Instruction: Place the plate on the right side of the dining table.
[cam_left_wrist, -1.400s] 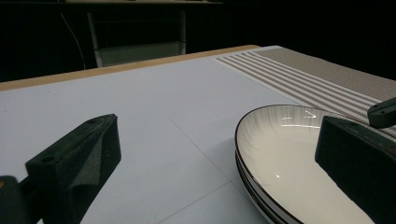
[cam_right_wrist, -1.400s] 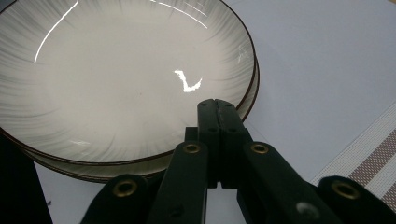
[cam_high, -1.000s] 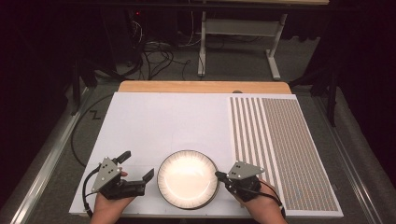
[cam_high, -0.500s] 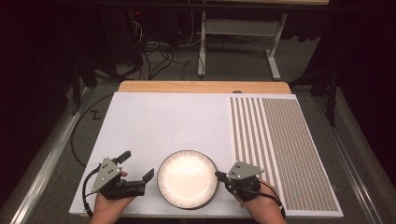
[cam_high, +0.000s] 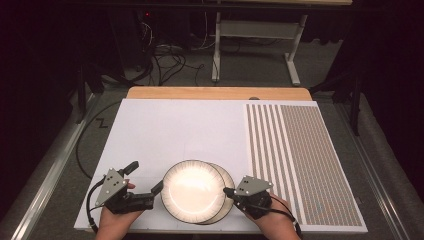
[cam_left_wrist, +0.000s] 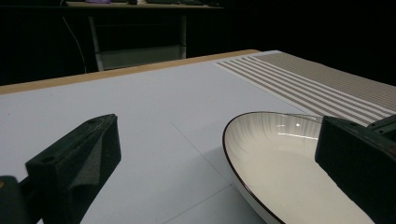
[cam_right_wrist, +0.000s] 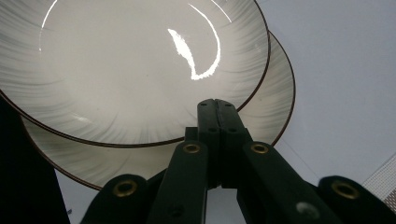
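We see two round cream plates (cam_high: 192, 192) with dark rims, face up, the top one shifted left, at the desk's (cam_high: 175, 125) near edge. Right claw (cam_high: 229, 192) is closed at the lower plate's (cam_high: 226, 200) rim; left claw (cam_high: 145, 180) gapes, empty.

My high view looked forward and down over the whole table (cam_high: 190, 125). My left gripper view sat low, skimming the tabletop; the right one hung close above. All three shared the stacked plates (cam_high: 195, 192).

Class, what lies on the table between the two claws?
Two stacked white dark-rimmed plates lie between the left claw and right claw, in the high view.
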